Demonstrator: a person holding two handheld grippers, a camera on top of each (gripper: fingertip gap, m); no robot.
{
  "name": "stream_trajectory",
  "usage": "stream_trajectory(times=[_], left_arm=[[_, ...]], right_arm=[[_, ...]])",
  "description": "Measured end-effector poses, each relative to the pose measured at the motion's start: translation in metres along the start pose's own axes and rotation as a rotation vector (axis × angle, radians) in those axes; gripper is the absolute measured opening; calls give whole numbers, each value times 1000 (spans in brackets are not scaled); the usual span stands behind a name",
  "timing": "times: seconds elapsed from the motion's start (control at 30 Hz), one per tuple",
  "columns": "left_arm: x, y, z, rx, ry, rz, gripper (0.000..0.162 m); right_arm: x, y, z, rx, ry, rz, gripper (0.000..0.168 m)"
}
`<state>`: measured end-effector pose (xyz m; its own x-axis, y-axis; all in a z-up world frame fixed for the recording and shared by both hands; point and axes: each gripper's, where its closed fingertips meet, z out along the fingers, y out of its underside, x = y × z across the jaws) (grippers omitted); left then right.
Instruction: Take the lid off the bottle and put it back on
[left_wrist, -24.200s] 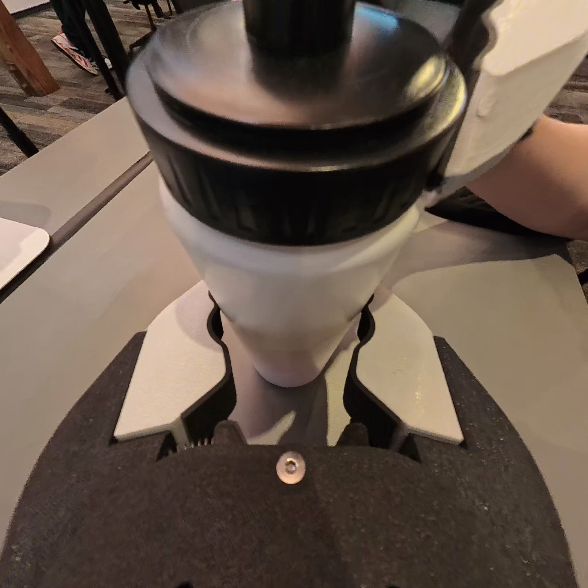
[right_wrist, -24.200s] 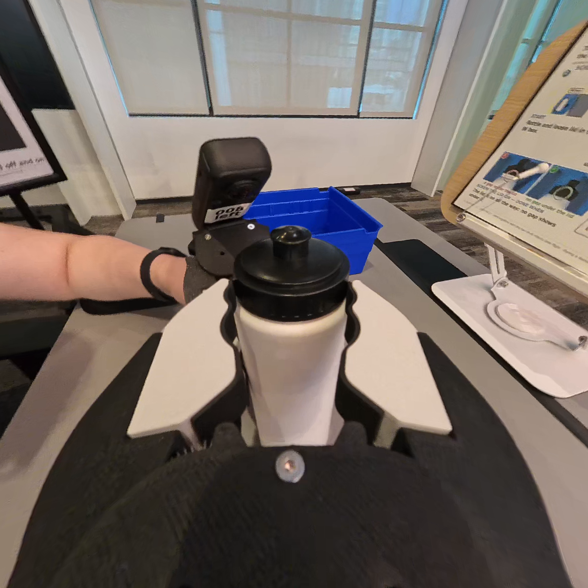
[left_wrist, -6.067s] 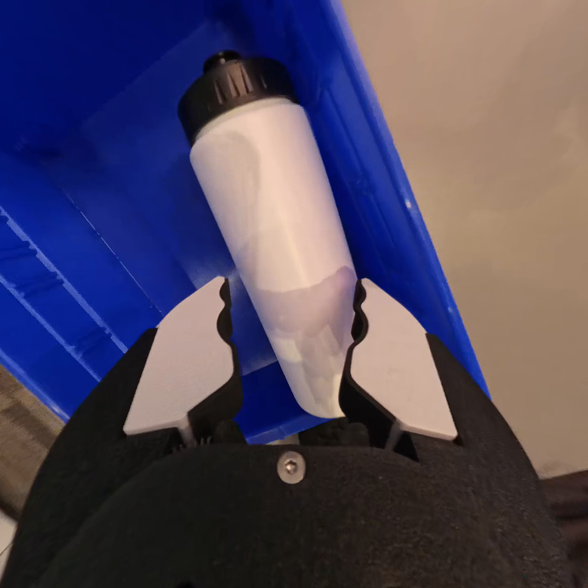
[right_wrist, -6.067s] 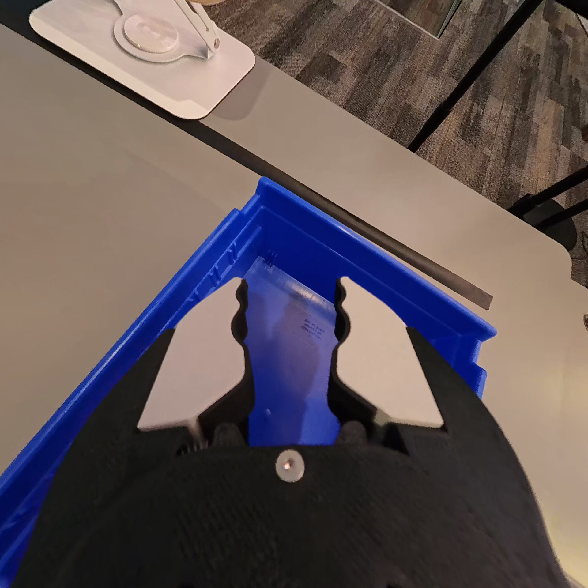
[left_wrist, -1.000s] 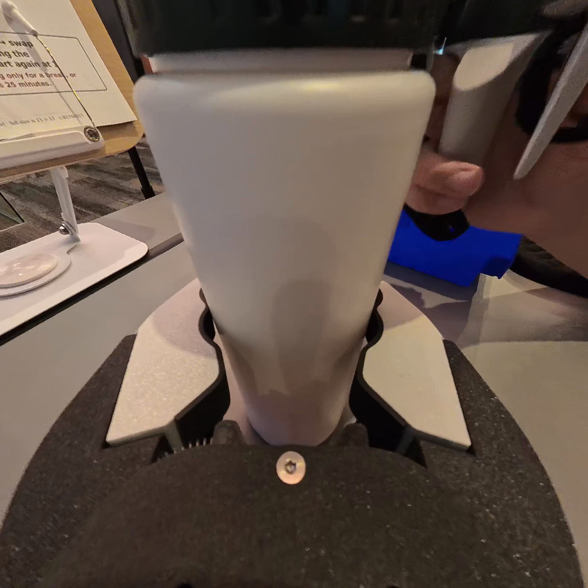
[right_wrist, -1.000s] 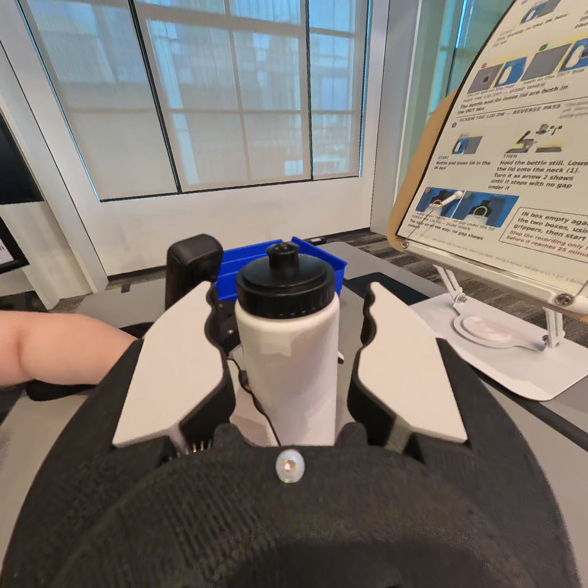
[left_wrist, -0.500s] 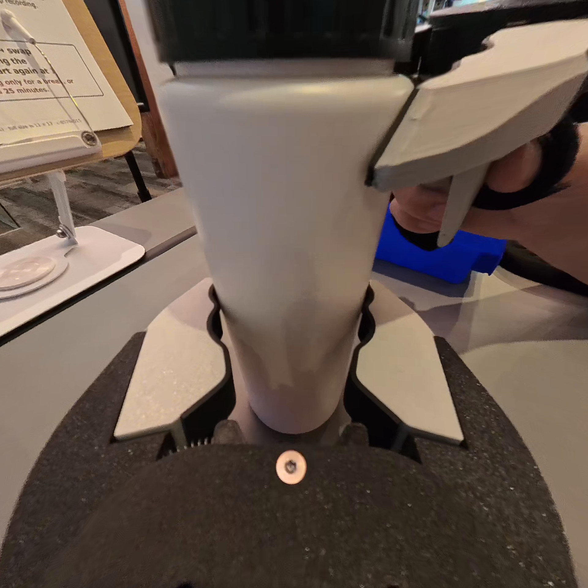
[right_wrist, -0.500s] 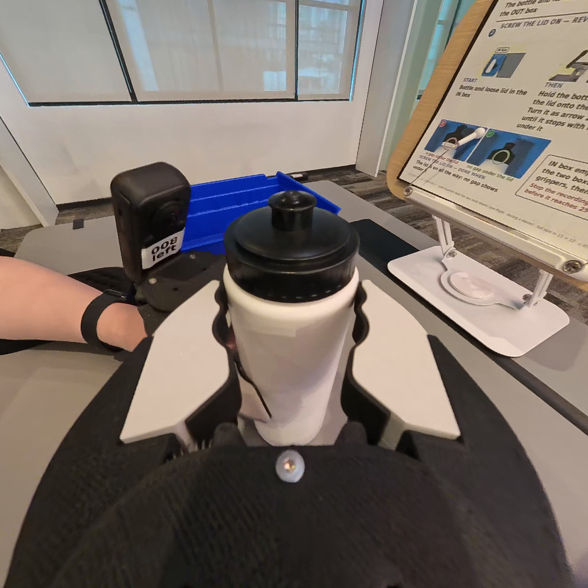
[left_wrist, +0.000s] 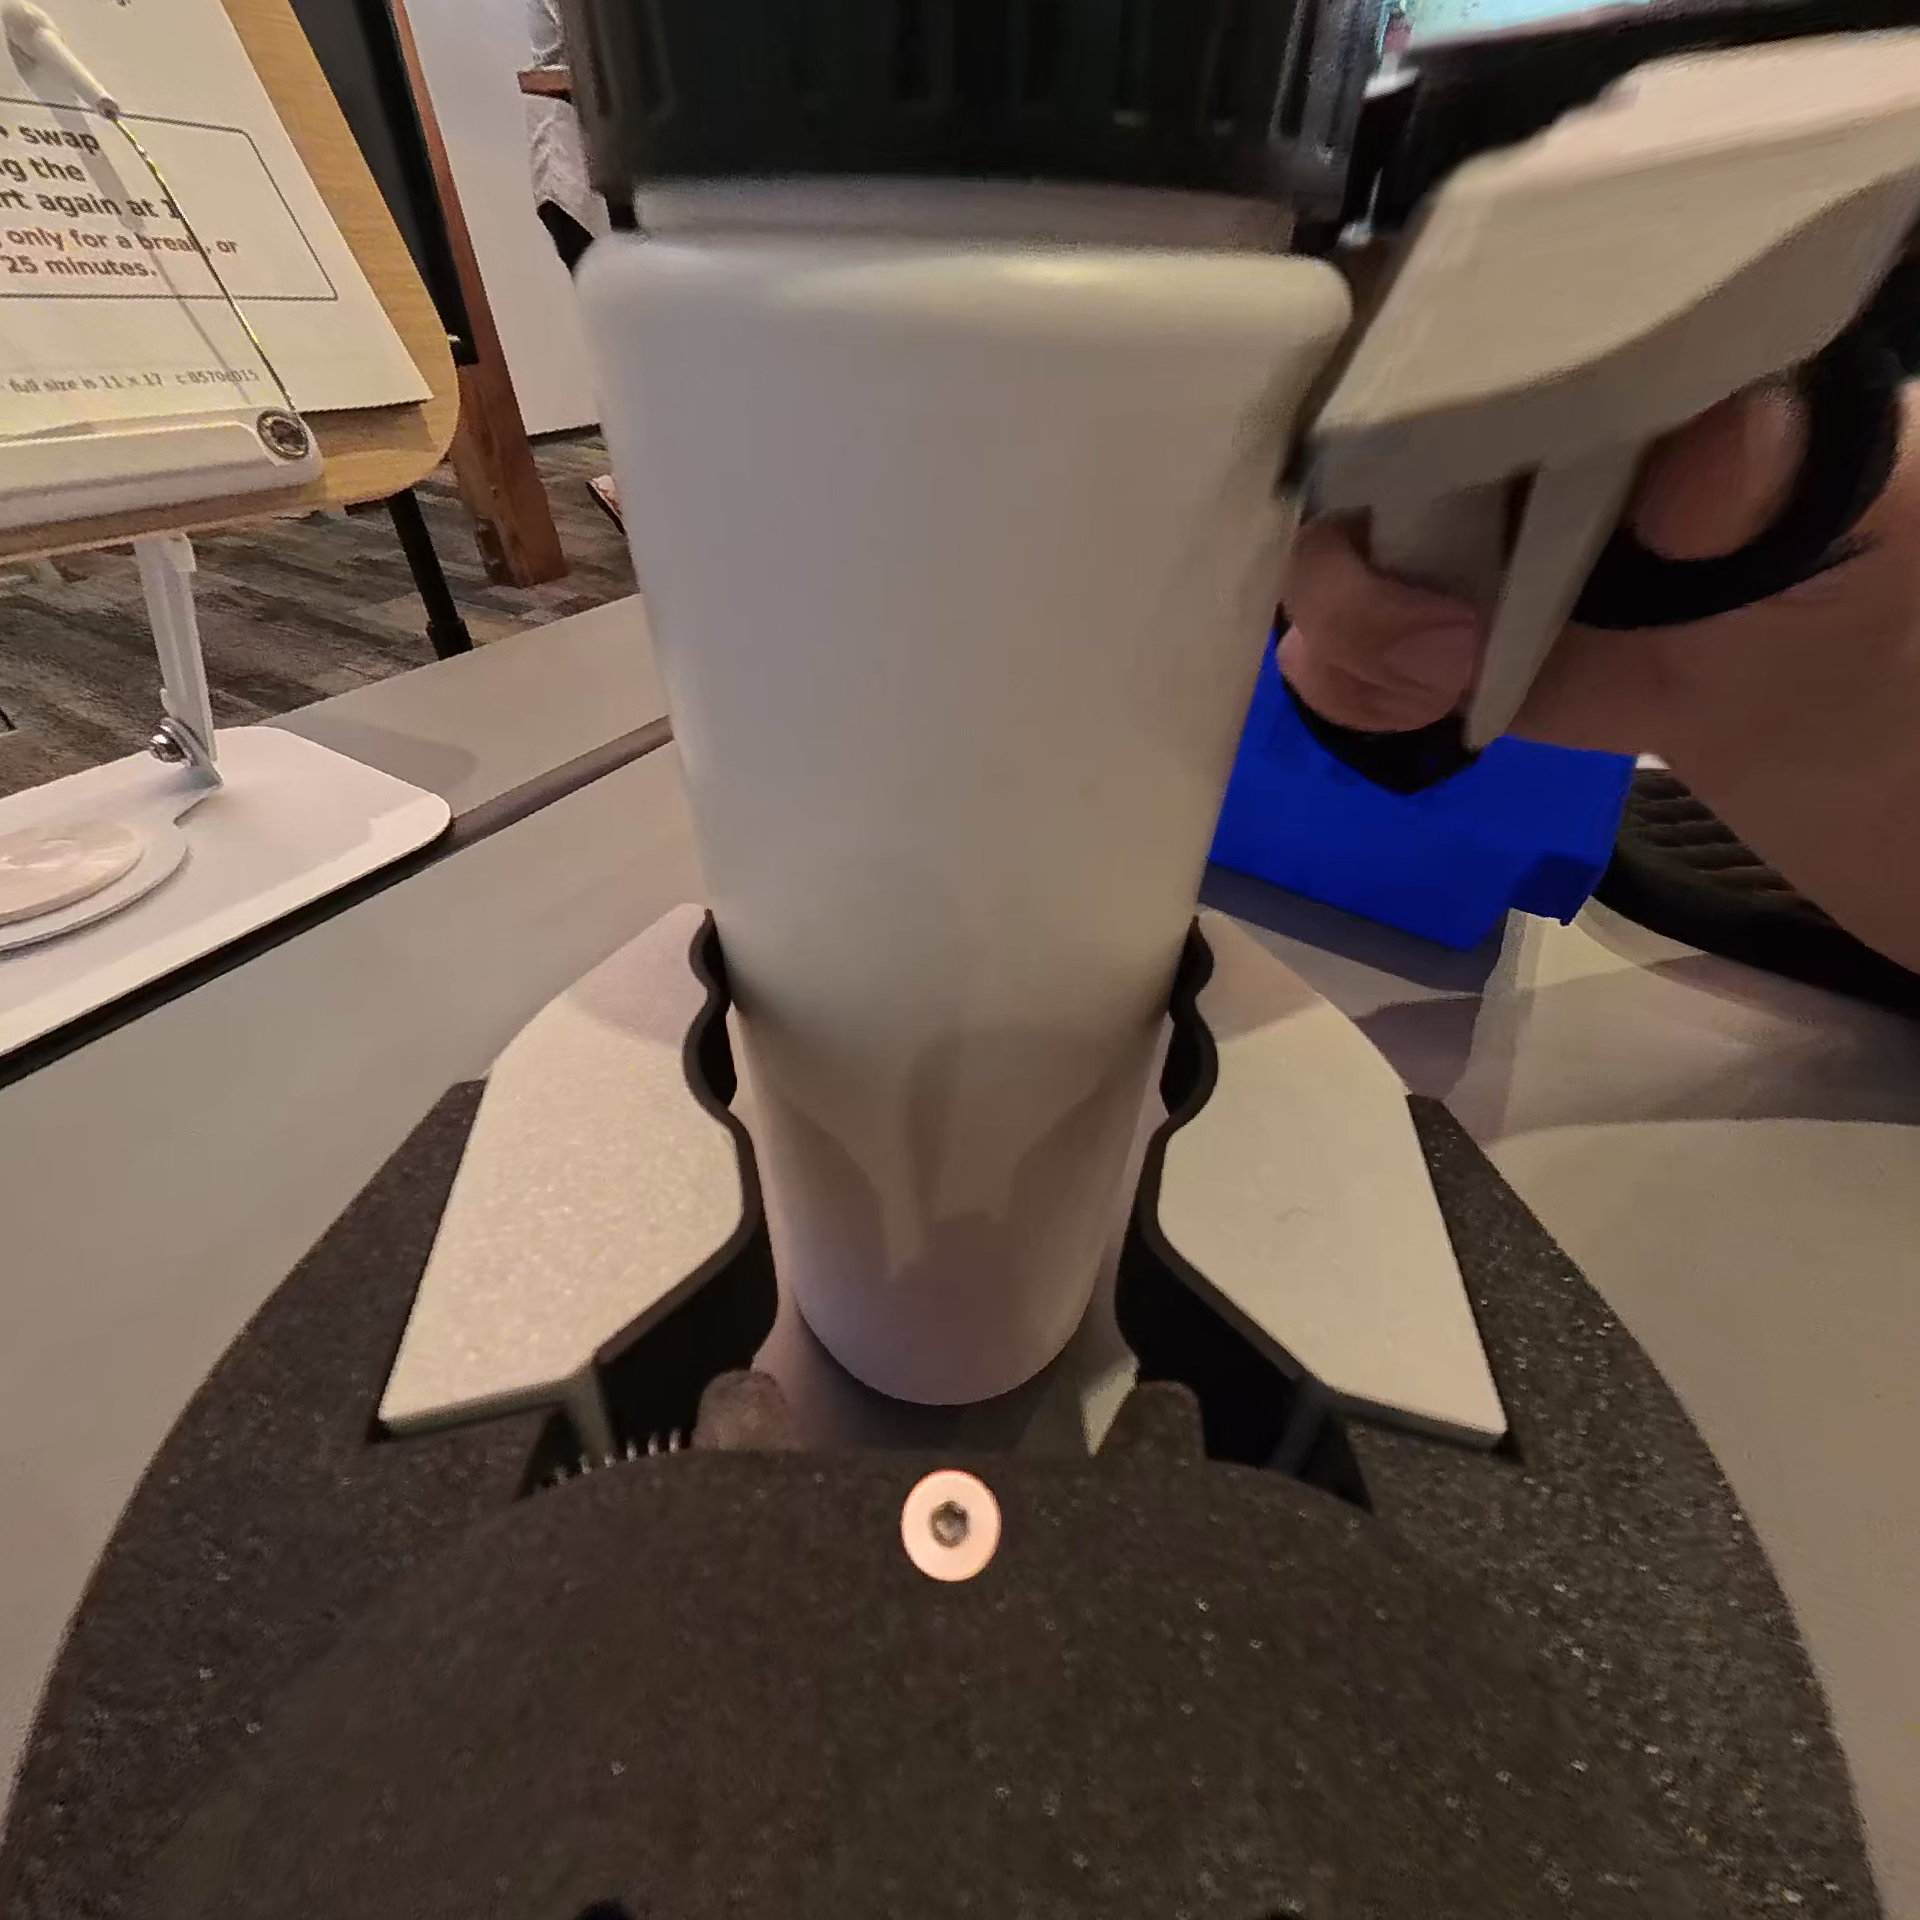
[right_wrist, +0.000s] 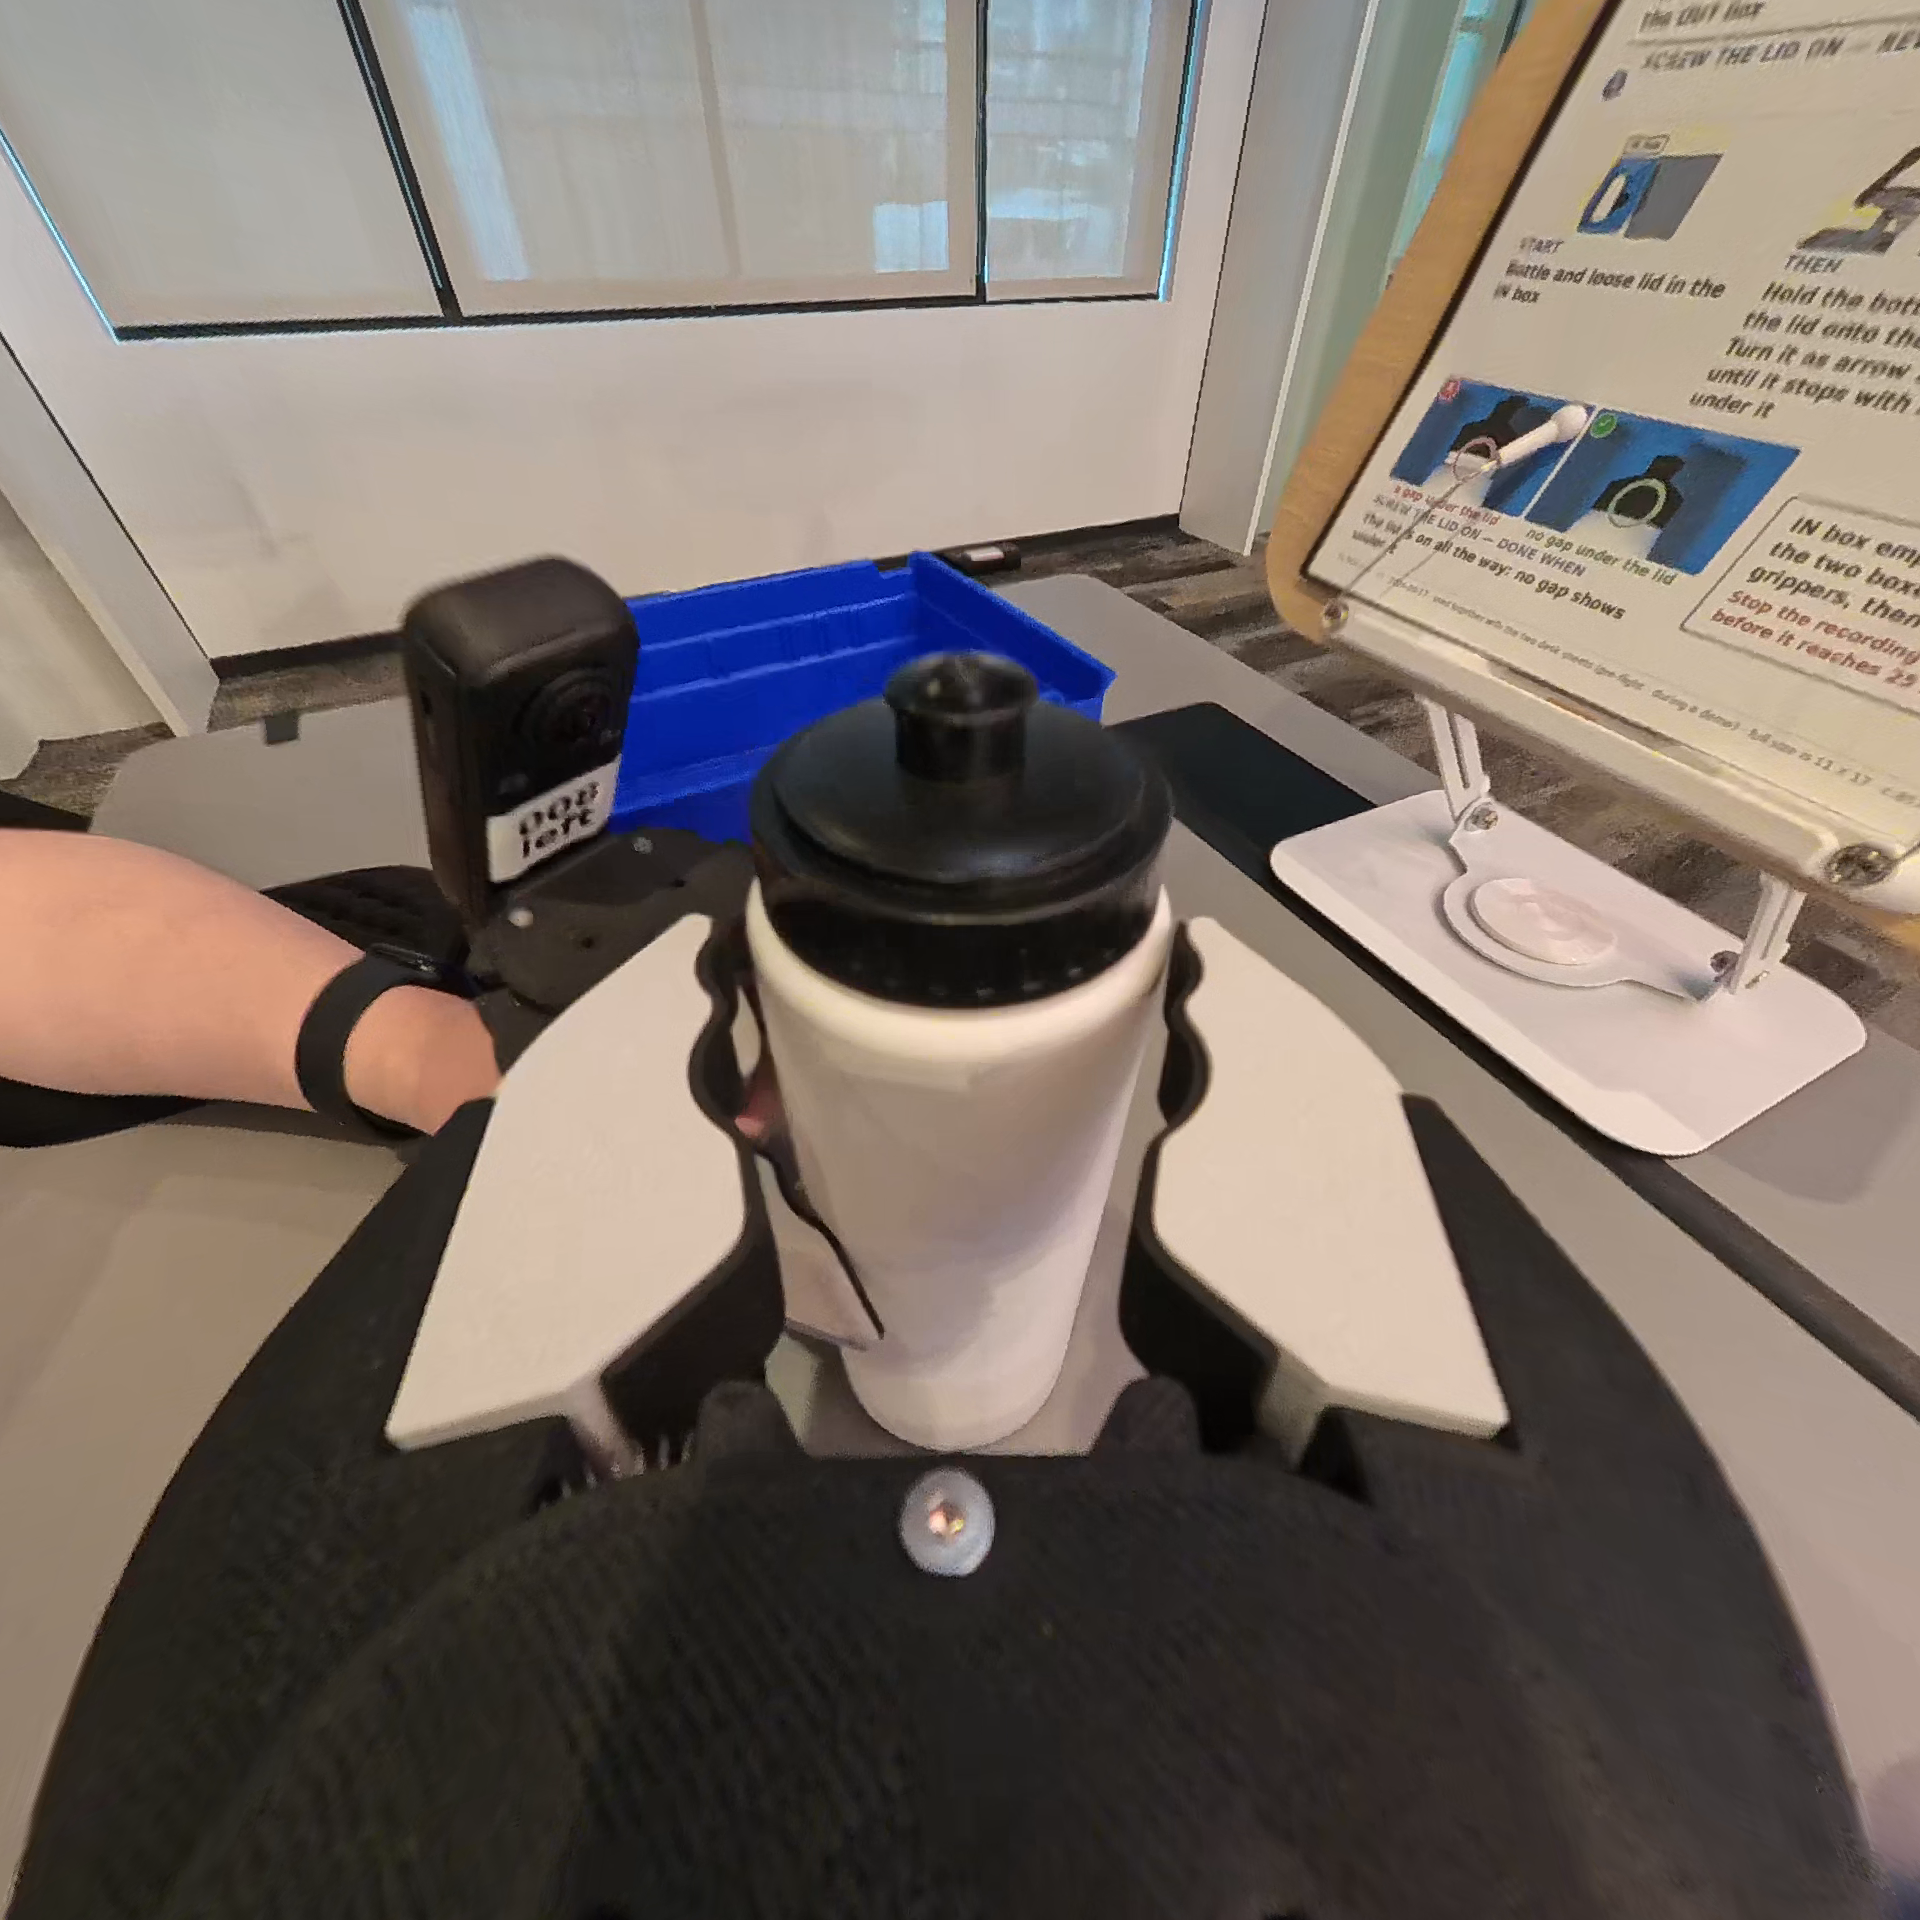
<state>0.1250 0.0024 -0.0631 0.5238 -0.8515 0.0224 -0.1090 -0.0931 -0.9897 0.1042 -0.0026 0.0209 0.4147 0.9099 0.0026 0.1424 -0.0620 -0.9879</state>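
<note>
Right wrist view: right gripper (right_wrist: 951, 1091) clamps white bottle (right_wrist: 951, 1164) below lid (right_wrist: 956, 831), left gripper (left_wrist: 951, 1049) holds base; regrip on lid, twist square.

Daylit windows (right_wrist: 665, 145) behind, soft shadows; close bottle (left_wrist: 956, 727) blurred, wide-angle edges bowed.

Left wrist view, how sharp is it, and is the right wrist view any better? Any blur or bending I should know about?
Left wrist view: the bottle fills the frame, soft-edged, its lid cut off at the top and blurred, as is the right gripper. Right wrist view: the lid is slightly smeared, the stand's base crisp; the window frames bow from the wide lens.
</note>
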Motion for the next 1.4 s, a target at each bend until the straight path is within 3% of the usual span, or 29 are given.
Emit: stream_trajectory(times=[0.13, 0.33, 0.5, 1.4], left_arm=[[-1, 0, 1, 2, -26, -4, 82], [-2, 0, 2, -14, -97, -5, 82], [1, 1, 5, -26, -120, 0, 82], [2, 2, 7, -67, -70, 18, 80]], right_arm=[[1, -23, -13, 28, 78, 59, 83], [9, -21, -10, -36, 275, -30, 82], [5, -15, -1, -54, 211, 49, 72], [7, -13, -7, -60, 111, -11, 70]])
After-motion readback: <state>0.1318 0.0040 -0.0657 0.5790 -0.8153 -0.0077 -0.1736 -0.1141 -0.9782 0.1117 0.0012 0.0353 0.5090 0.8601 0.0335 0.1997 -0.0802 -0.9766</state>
